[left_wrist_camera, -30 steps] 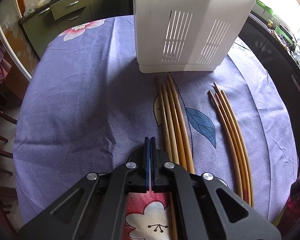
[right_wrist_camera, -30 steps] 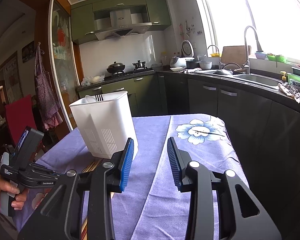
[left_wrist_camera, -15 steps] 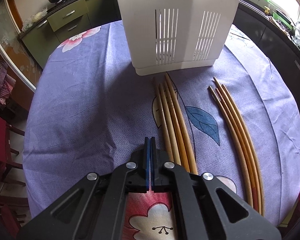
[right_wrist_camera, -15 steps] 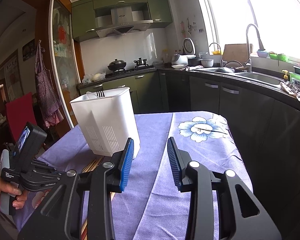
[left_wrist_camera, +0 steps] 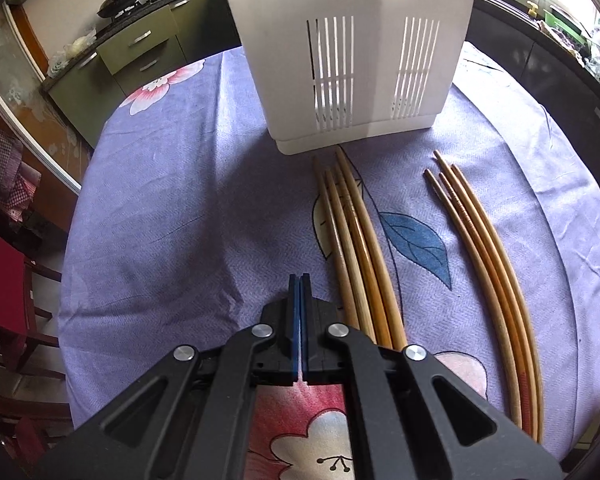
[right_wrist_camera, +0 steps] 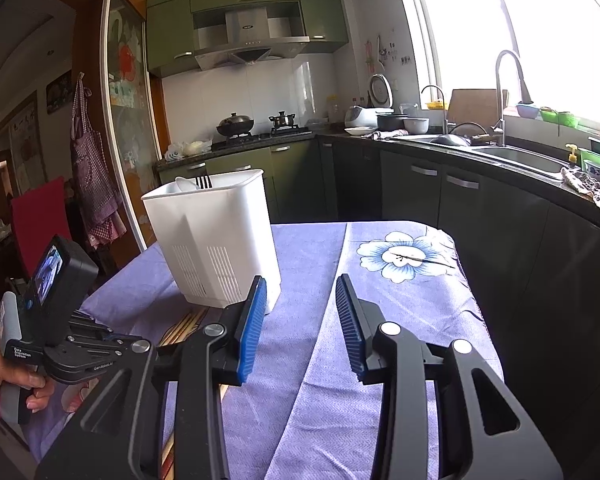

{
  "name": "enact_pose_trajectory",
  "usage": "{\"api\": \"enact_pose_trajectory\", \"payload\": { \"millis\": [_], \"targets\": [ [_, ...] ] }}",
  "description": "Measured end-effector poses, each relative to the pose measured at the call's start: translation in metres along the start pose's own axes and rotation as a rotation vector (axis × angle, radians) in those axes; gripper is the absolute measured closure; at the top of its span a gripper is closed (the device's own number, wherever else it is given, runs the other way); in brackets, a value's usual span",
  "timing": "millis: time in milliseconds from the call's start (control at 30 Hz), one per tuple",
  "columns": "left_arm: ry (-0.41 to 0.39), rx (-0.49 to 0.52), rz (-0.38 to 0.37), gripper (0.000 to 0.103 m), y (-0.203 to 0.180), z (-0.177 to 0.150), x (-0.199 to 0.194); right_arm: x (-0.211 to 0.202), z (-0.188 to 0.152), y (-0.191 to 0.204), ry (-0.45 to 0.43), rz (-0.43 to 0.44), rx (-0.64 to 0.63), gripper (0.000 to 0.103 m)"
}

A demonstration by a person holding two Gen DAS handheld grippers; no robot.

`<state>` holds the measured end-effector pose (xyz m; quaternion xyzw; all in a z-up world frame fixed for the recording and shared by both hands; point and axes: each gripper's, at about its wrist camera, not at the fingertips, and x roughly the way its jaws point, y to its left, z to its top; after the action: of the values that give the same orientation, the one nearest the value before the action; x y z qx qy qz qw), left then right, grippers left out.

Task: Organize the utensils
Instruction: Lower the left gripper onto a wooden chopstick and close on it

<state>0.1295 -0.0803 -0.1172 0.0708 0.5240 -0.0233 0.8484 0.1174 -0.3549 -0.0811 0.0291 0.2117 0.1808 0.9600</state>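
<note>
A white slotted utensil holder (left_wrist_camera: 352, 52) stands upright at the far side of the purple cloth; in the right wrist view the holder (right_wrist_camera: 216, 240) shows a fork and a white spoon inside. Two bundles of wooden chopsticks lie before it: a left bundle (left_wrist_camera: 356, 240) and a right bundle (left_wrist_camera: 488, 268). My left gripper (left_wrist_camera: 299, 280) is shut with nothing in it, just left of the left bundle. My right gripper (right_wrist_camera: 301, 284) is open and empty above the cloth, right of the holder. A hand holds the left gripper's body (right_wrist_camera: 52, 320).
The round table (left_wrist_camera: 160, 220) carries a purple floral cloth. A red chair (right_wrist_camera: 36, 220) stands at its left side. Dark kitchen cabinets with a sink (right_wrist_camera: 512, 156) run along the right, a stove with pans (right_wrist_camera: 256, 126) at the back.
The left wrist view has tilted up and drawn a little closer to the holder, which now fills more of the top. The right gripper has stayed where it was.
</note>
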Motion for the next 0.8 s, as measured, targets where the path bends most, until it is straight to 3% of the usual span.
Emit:
{"api": "enact_pose_trajectory", "payload": {
  "millis": [100, 300, 800],
  "targets": [
    [0.023, -0.033, -0.061, 0.103, 0.007, 0.002, 0.000, 0.003, 0.000, 0.001, 0.009, 0.001, -0.004, 0.067],
    [0.033, -0.034, -0.098, 0.103, 0.005, 0.005, -0.003, 0.007, 0.001, 0.002, 0.017, 0.005, -0.003, 0.067],
    [0.083, -0.048, -0.096, 0.103, 0.007, 0.020, 0.010, 0.011, 0.002, -0.002, 0.032, 0.014, -0.004, 0.066]
  ]
}}
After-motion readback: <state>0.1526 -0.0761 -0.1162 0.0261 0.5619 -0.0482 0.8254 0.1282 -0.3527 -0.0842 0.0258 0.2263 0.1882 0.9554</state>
